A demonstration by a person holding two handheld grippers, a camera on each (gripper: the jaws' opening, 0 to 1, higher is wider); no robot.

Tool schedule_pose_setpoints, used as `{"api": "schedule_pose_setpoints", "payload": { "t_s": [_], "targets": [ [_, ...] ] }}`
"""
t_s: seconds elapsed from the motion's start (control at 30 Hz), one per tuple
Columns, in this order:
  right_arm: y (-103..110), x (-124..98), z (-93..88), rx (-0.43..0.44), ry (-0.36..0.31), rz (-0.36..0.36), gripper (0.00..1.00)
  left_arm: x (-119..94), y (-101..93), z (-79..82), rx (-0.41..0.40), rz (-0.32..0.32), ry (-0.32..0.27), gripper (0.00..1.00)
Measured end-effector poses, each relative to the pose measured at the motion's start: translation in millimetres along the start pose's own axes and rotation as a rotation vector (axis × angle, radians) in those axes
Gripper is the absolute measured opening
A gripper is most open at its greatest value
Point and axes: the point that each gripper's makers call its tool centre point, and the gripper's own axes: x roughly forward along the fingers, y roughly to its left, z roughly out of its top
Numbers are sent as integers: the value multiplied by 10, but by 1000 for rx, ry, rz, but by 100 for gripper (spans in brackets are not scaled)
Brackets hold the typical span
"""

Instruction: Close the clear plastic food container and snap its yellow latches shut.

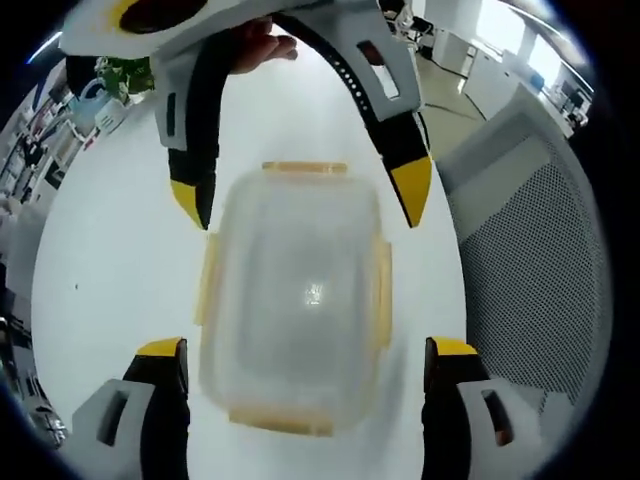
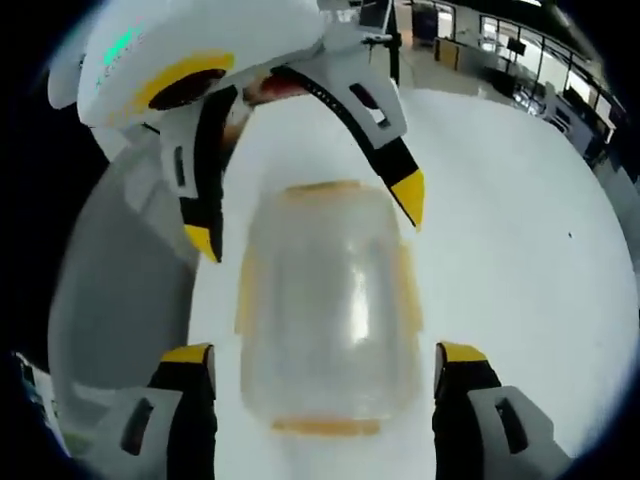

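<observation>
A clear plastic food container point(image 1: 300, 290) point(image 2: 330, 310) lies on the white table point(image 1: 110, 260) with its lid on top. Yellow latches point(image 1: 208, 285) run along its four sides; blur hides whether they are snapped down. My left gripper point(image 1: 308, 350) is open, its jaws standing wide on either side of the container's near end without touching it. The right gripper point(image 1: 300, 195) reaches in from the far side, open as well, with its tips beside the far end. In the right gripper view, my right gripper point(image 2: 323, 353) straddles the near end and the left gripper point(image 2: 305, 218) stands opposite.
A grey mesh chair point(image 1: 540, 250) point(image 2: 120, 290) stands close to the table's edge. A person's hand point(image 1: 265, 45) holds the right gripper. Shelves and a green plant point(image 1: 125, 75) are at the far left, with office desks point(image 2: 520, 70) beyond the table.
</observation>
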Motion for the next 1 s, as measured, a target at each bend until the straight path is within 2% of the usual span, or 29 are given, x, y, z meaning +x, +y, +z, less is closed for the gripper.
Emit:
{"api": "schedule_pose_setpoints", "payload": {
  "t_s": [0.23, 0.7, 1.0],
  "targets": [
    [6, 31, -104, -9, 31, -25, 91, 44, -14, -100, 24, -17, 41, 99],
    [-38, 80, -77, -37, 27, -55, 89, 113, 7, -163, 58, -24, 76, 99],
    [-31, 160, -160, -61, 78, -63, 89, 162, 22, -209, 72, -17, 98, 97]
  ]
}}
